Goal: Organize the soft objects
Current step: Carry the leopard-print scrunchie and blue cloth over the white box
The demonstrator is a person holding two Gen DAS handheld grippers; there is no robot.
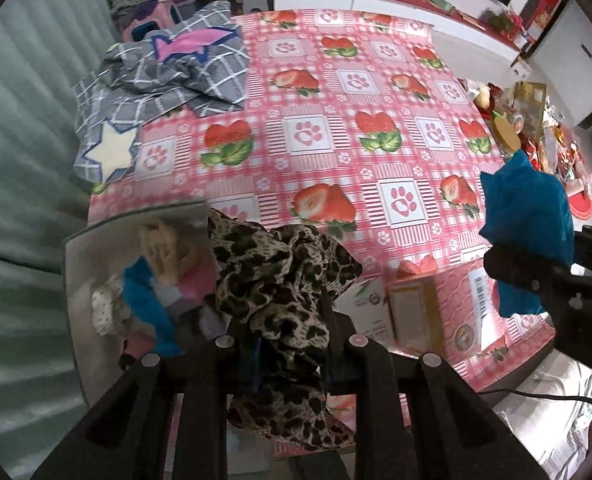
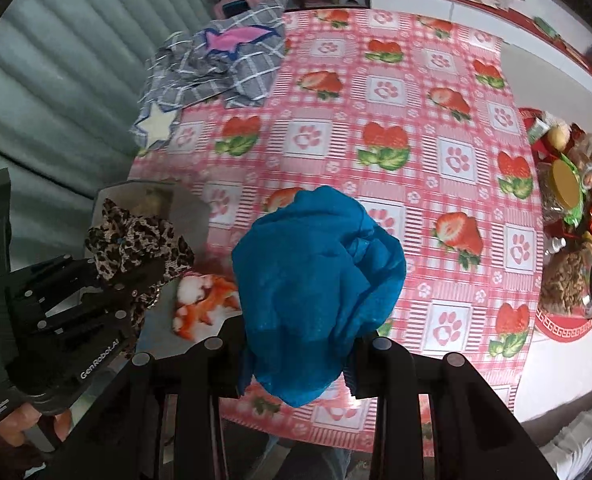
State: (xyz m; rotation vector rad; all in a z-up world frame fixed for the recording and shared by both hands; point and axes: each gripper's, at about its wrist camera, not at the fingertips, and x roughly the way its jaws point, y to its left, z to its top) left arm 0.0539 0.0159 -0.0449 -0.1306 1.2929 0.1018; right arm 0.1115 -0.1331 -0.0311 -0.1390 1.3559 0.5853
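Note:
My left gripper [image 1: 288,344] is shut on a leopard-print cloth [image 1: 284,280] and holds it above the near left of the table; it also shows in the right wrist view [image 2: 136,248]. My right gripper [image 2: 296,344] is shut on a crumpled blue cloth [image 2: 315,280], held above the table's near edge; this cloth also shows in the left wrist view [image 1: 527,232]. A grey bin [image 1: 96,248] under the leopard cloth holds several soft pieces: cream, blue, pink, white dotted.
A grey checked cloth with stars [image 1: 164,76] lies at the table's far left. The strawberry tablecloth [image 1: 335,120] covers the table. A cardboard box [image 1: 395,308] sits near the front edge. Jars and snack packets [image 2: 571,220] crowd a side table at right.

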